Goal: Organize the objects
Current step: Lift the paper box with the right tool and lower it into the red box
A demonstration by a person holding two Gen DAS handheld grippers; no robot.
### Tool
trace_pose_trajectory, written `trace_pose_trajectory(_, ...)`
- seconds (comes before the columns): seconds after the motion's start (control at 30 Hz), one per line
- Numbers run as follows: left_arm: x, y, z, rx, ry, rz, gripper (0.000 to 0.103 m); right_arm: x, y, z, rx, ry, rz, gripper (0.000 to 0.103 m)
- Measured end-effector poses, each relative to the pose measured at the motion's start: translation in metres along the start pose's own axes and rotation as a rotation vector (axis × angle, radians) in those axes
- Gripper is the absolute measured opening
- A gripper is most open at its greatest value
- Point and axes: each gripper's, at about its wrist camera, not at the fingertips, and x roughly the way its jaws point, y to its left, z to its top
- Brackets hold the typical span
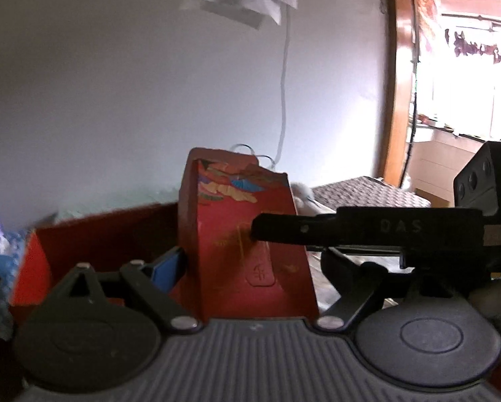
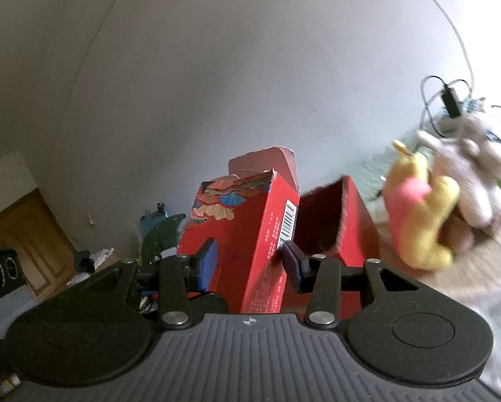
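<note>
The right gripper (image 2: 248, 261) is clamped on the red carton (image 2: 247, 231), its blue pads (image 2: 208, 261) pressing the carton's two sides; the carton stands upright with its top flap open. In the left wrist view the same red carton (image 1: 250, 248) sits between the fingers of the left gripper (image 1: 247, 268), but only the left blue pad (image 1: 166, 268) shows, so whether it grips cannot be told; the other gripper's black body crosses in front of the carton's right side. Just right of the carton stands an open red box (image 2: 337, 224). Farther right, a yellow-and-pink plush toy (image 2: 421, 211) and a grey plush (image 2: 478, 174) are blurred. Behind the carton, a white cable (image 1: 283, 93) hangs down the wall (image 1: 133, 100).
</note>
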Motion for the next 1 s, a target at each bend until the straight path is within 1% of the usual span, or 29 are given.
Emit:
trace_pose_trajectory(0.07, 0.004, 0.012, 0.009, -0.010, 0.000, 0.019, 0.086, 0.017, 0.004, 0.009, -0.022, 0.007, 0.008, 0.046)
trace_pose_trajectory(0.17, 0.012, 0.030, 0.022, -0.025, 0.003, 0.049, 0.086, 0.044, 0.006, 0.022, -0.020, 0.030, 0.023, 0.046)
trace_pose_trajectory(0.2, 0.014, 0.035, 0.025, -0.027, 0.002, 0.065, 0.083, 0.055, 0.006, 0.027, -0.020, 0.041, 0.032, 0.046)
trace_pose_trajectory(0.27, 0.019, 0.045, 0.031, -0.026, 0.001, 0.103, 0.083, 0.077, 0.005, 0.034, -0.024, 0.061, 0.048, 0.046)
trace_pose_trajectory(0.43, 0.039, 0.076, 0.039, -0.062, 0.045, 0.156, 0.082, 0.129, -0.002, 0.038, -0.009, 0.124, 0.058, 0.046)
trace_pose_trajectory(0.47, 0.042, 0.081, 0.037, -0.072, 0.060, 0.120, 0.082, 0.139, -0.004, 0.038, -0.009, 0.138, 0.055, 0.046)
trace_pose_trajectory(0.67, 0.080, 0.107, 0.025, -0.109, 0.145, 0.183, 0.081, 0.191, -0.012, 0.025, -0.049, 0.235, 0.026, 0.045)
trace_pose_trajectory(0.8, 0.099, 0.126, 0.014, -0.147, 0.207, 0.205, 0.081, 0.211, -0.014, 0.013, -0.075, 0.296, -0.001, 0.046)
trace_pose_trajectory(0.9, 0.112, 0.138, 0.008, -0.193, 0.259, 0.177, 0.081, 0.219, -0.017, 0.009, -0.067, 0.349, -0.023, 0.046)
trace_pose_trajectory(1.0, 0.119, 0.144, 0.001, -0.221, 0.290, 0.153, 0.081, 0.221, -0.021, 0.008, -0.050, 0.412, -0.030, 0.046)
